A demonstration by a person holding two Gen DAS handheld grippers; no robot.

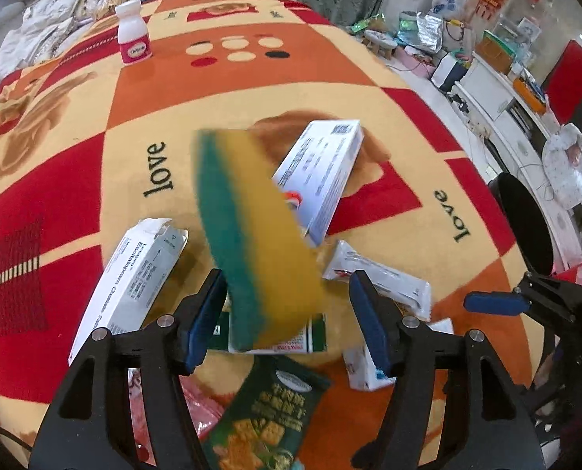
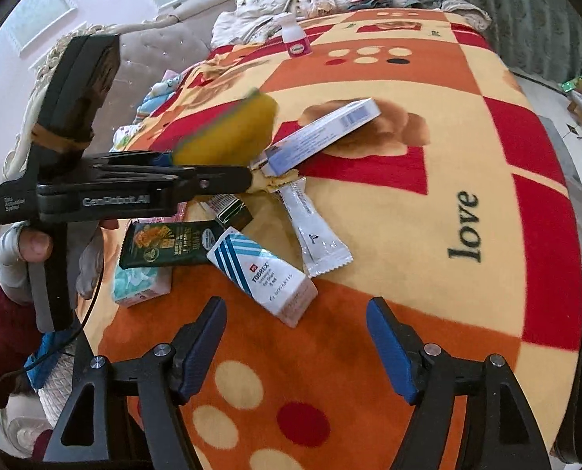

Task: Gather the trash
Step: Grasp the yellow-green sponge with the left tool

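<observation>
Patterned bed blanket (image 1: pixel 369 62) heaped with cartons; blurred sponge (image 1: pixel 251 231) apparently dropped clear between left gripper's (image 1: pixel 287 317) parted pads onto pile; right gripper (image 2: pixel 296 346) gaped empty near Tobrex box (image 2: pixel 265 274)

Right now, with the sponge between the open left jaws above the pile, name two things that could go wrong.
1. The sponge looks blurred and unpressed in the left gripper, jaws standing wide; it may drop onto the boxes and scatter them.
2. The white bottle stands far off near the pillows and could be overlooked.
</observation>
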